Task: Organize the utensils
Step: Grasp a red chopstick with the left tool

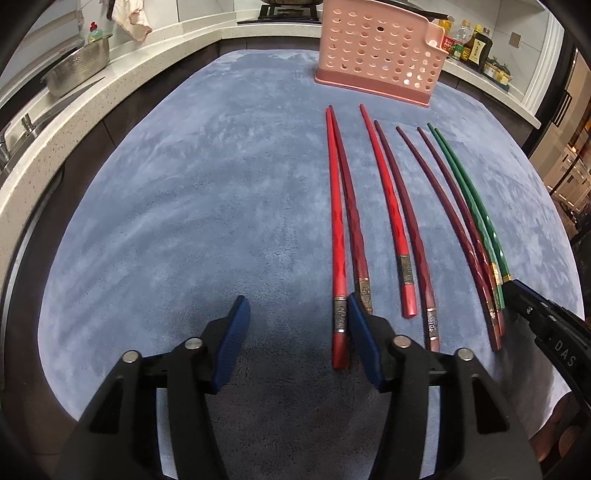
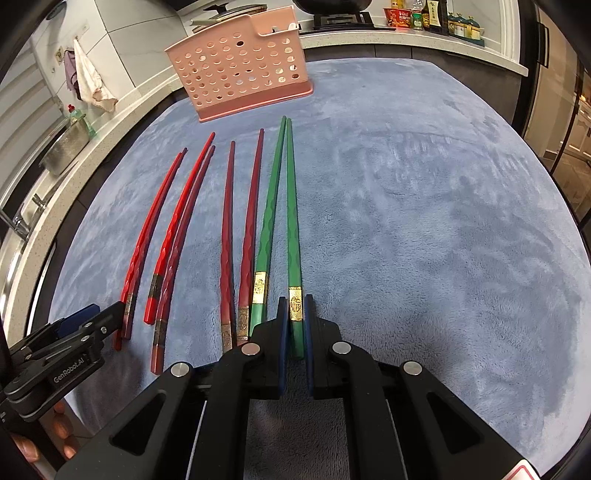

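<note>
Several chopsticks lie side by side on a blue-grey mat (image 1: pixel 221 184): bright red ones (image 1: pixel 338 236), dark red ones (image 1: pixel 406 218) and two green ones (image 1: pixel 469 192). A pink perforated holder (image 1: pixel 380 51) stands beyond their tips; it also shows in the right wrist view (image 2: pixel 243 70). My left gripper (image 1: pixel 295 310) is open and empty, just left of the leftmost red chopstick. My right gripper (image 2: pixel 295 306) is shut on the right green chopstick (image 2: pixel 293 229) near its gold band, low over the mat (image 2: pixel 424 221). The other green chopstick (image 2: pixel 267 221) lies beside it.
A white counter (image 1: pixel 55 147) wraps around the mat. A steel colander (image 1: pixel 79 68) sits by the sink at left. Sauce bottles (image 1: pixel 472 44) stand at the back right. A cloth (image 1: pixel 129 18) hangs at the back.
</note>
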The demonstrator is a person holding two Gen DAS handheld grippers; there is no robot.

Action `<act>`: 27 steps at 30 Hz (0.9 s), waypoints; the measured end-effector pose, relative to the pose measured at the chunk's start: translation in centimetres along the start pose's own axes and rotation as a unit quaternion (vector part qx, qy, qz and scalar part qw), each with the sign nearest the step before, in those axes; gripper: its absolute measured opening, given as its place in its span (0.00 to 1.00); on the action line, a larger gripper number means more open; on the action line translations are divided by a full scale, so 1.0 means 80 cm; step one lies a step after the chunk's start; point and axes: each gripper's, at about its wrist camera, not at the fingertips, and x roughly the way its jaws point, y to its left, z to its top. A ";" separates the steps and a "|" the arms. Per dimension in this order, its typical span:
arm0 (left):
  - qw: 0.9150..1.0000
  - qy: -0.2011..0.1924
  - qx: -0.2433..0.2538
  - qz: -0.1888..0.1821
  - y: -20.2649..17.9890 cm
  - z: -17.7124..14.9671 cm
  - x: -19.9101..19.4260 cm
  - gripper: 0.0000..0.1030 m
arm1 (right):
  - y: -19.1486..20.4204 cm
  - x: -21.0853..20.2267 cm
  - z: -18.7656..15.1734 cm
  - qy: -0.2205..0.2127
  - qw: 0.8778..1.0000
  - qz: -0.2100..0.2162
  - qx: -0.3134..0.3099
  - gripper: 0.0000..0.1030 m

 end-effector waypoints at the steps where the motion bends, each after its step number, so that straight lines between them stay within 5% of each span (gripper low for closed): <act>1: 1.000 0.000 -0.001 -0.002 0.000 0.000 0.000 0.44 | 0.000 0.000 0.000 0.000 1.000 0.000 0.000 0.07; 9: 1.000 0.007 0.001 -0.024 -0.001 0.004 -0.005 0.08 | 0.000 -0.003 -0.001 -0.001 1.000 0.001 0.000 0.07; 17: 0.999 0.008 -0.014 -0.033 0.008 0.013 -0.016 0.07 | -0.003 -0.016 -0.001 -0.005 1.000 0.007 0.006 0.07; 27: 0.999 -0.036 -0.022 -0.034 0.022 0.057 -0.058 0.07 | -0.007 -0.059 0.031 -0.043 0.999 0.016 0.018 0.07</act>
